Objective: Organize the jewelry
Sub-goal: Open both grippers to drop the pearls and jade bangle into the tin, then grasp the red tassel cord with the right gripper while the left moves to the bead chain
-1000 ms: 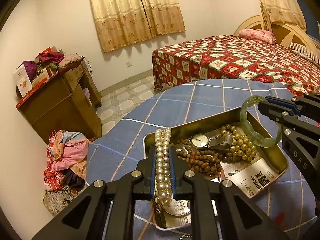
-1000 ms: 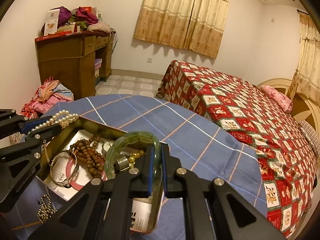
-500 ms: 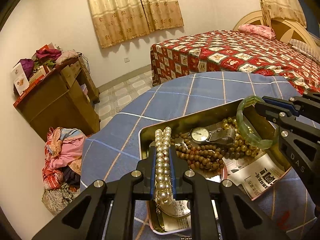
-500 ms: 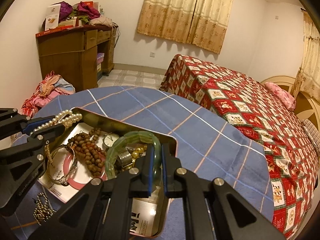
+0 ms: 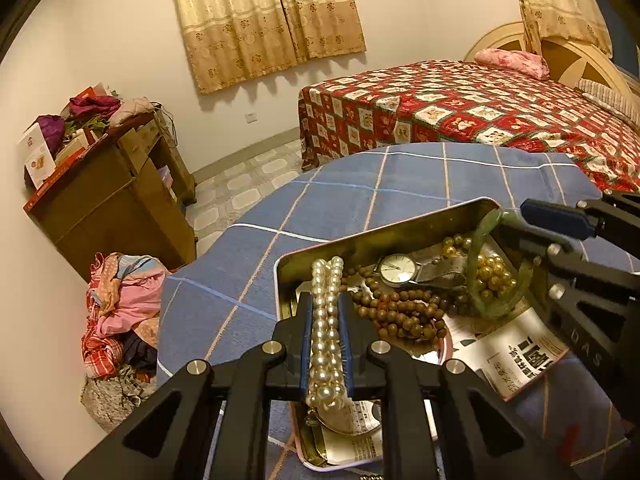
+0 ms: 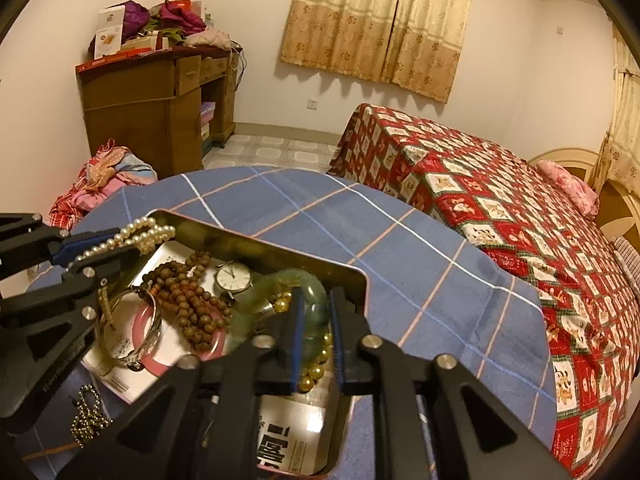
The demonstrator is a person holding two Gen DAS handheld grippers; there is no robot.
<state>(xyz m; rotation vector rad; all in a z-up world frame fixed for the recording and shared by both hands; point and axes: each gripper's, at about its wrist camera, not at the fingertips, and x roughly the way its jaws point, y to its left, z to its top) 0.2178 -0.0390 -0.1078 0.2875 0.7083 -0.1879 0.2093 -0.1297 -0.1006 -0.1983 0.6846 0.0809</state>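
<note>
Under both my tongs sits the metal tin, on the blue checked tablecloth. In it, ahead of my left tongs, lie a string of brown wooden beads, a wristwatch face up just beyond them, and gold beads further to the right, all on printed paper that lines the bottom.

My left tongs are clamped on the pearl strand; the jaws are easing apart a little, yet the pads still press the pearls, which run along the fingers and stick out past the tips over the tin's near corner.

My right tongs are opening. The green jade bangle stands between the blue pads, loose now, its lower arc down among the gold beads inside the tin, against the right-hand wall.

Only the right camera shows a thin metal bangle on a pink disc at the tin's left end, below my left tongs, and a small dull-gold chain heaped on the cloth outside the tin. Only the left camera shows the paper's lettered corner hanging over the tin's rim beneath my right tongs.
</note>
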